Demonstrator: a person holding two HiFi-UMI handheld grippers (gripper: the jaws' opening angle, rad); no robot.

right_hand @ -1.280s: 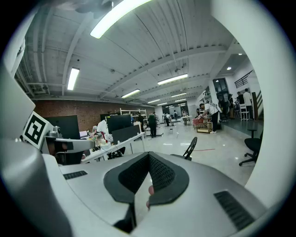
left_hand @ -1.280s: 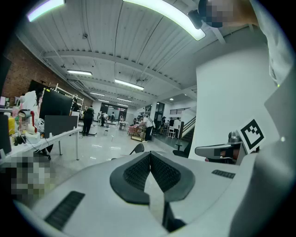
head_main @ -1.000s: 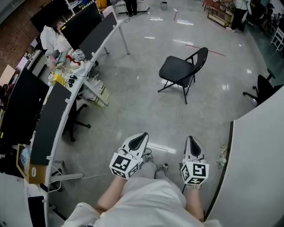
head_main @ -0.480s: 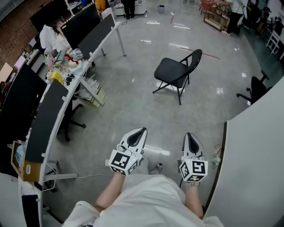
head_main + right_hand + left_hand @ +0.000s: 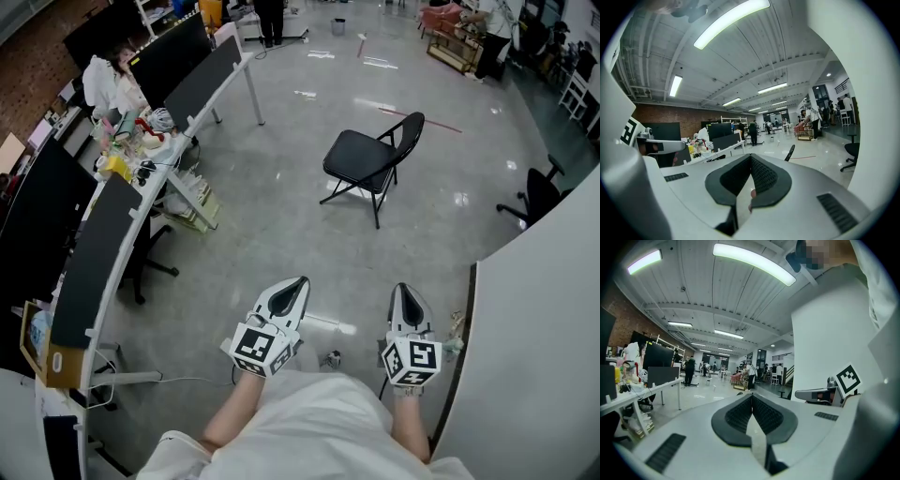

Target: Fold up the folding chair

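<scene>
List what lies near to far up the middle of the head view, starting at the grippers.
left gripper and right gripper, side by side, both shut and empty → folding chair, standing unfolded on the floor → small bin at the far end

We hold both grippers out ahead of our torso, side by side and apart, pointing nearly level. The left gripper has its jaws pressed together on nothing, and so does the right gripper. Our forearms reach forward.
</scene>
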